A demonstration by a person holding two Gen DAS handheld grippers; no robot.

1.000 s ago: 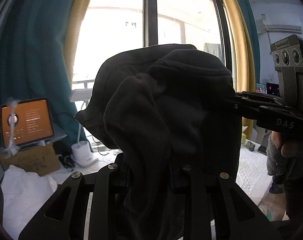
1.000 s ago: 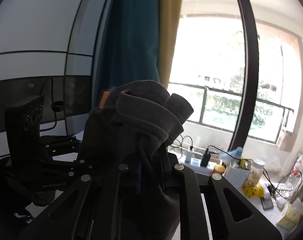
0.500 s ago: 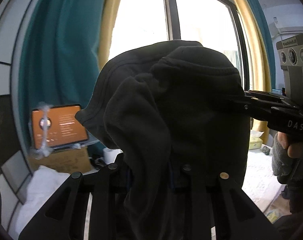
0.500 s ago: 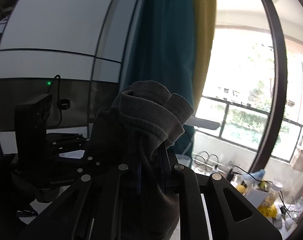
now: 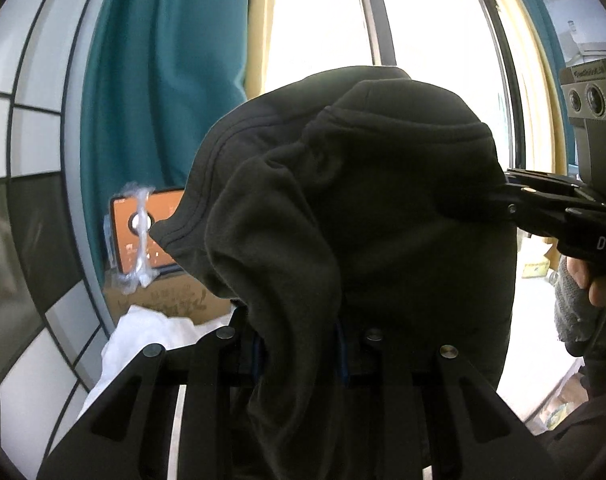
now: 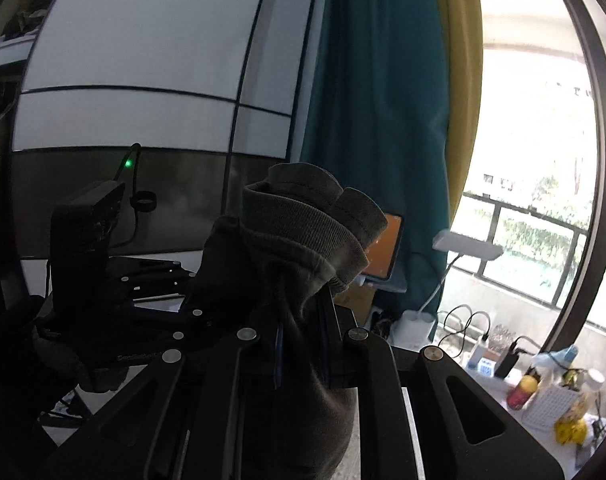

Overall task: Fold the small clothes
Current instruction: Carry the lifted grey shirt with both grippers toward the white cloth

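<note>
Both grippers hold one dark grey garment [image 5: 367, 208] up in the air in front of a window [image 5: 323, 20], well above the white-covered surface [image 5: 143, 336] below. The left gripper [image 5: 299, 344] is clamped on a thick bunch of the fabric, which bulges up over its fingers and hangs down between them. The right gripper [image 6: 303, 344] is likewise clenched on a gathered part with a ribbed hem [image 6: 303, 232] that rises above its fingers. In the left wrist view the right gripper comes in from the right edge, with a hand [image 5: 595, 284] below it; its tips seem to vanish into the cloth, though the folds hide the pads. Behind the garment stand a teal curtain [image 5: 163, 80], an orange-lit tablet [image 5: 143, 232] on a cardboard box [image 5: 167, 304], and a white desk lamp [image 6: 463, 248].
</note>
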